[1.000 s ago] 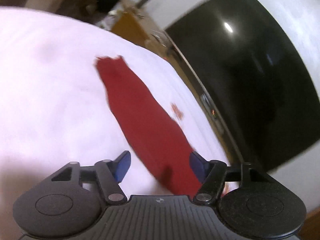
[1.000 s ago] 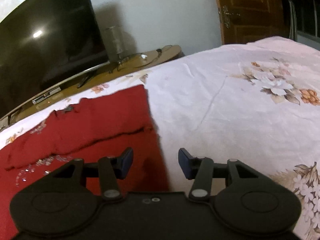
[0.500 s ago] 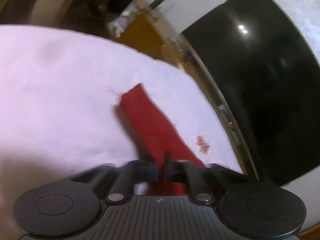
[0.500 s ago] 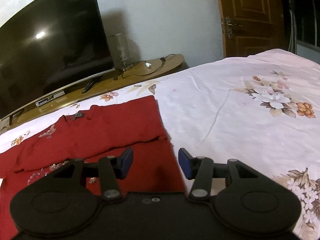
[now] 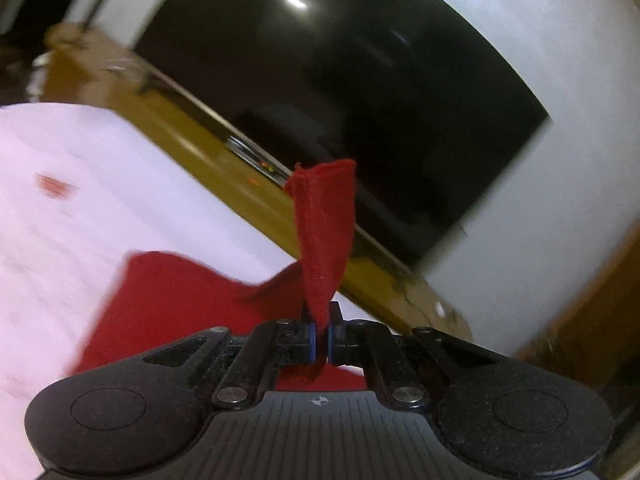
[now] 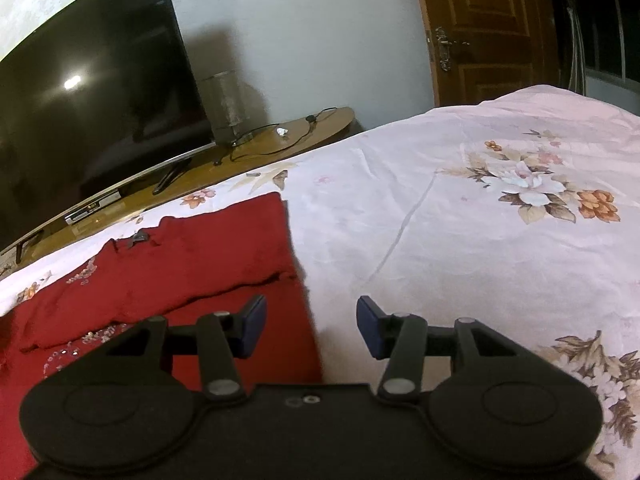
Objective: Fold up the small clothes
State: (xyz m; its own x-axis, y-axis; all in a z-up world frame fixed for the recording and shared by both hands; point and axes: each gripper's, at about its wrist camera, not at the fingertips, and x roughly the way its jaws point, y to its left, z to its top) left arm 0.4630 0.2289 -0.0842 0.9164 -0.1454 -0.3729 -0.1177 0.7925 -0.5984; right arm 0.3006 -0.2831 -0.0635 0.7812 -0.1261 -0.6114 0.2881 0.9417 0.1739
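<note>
Jaws of the left gripper point(image 5: 320, 338) pinch the red garment's point(image 6: 168, 264) sleeve end, raised off the bed point(image 6: 460, 240) for folding inward; right gripper point(image 6: 310, 326) hovers half-open, empty, over the hem.

- Left wrist view looks forward along its fingers point(image 5: 308, 336), low and close over the bed point(image 5: 60, 240), tilted, facing the television point(image 5: 360, 92).
- Right wrist view looks down along its own fingers point(image 6: 252, 322) across the bed point(image 6: 460, 240) toward the television point(image 6: 88, 120) and door point(image 6: 488, 28).
- The 2 views share the red garment point(image 5: 168, 296) point(image 6: 180, 264), bed and television.
</note>
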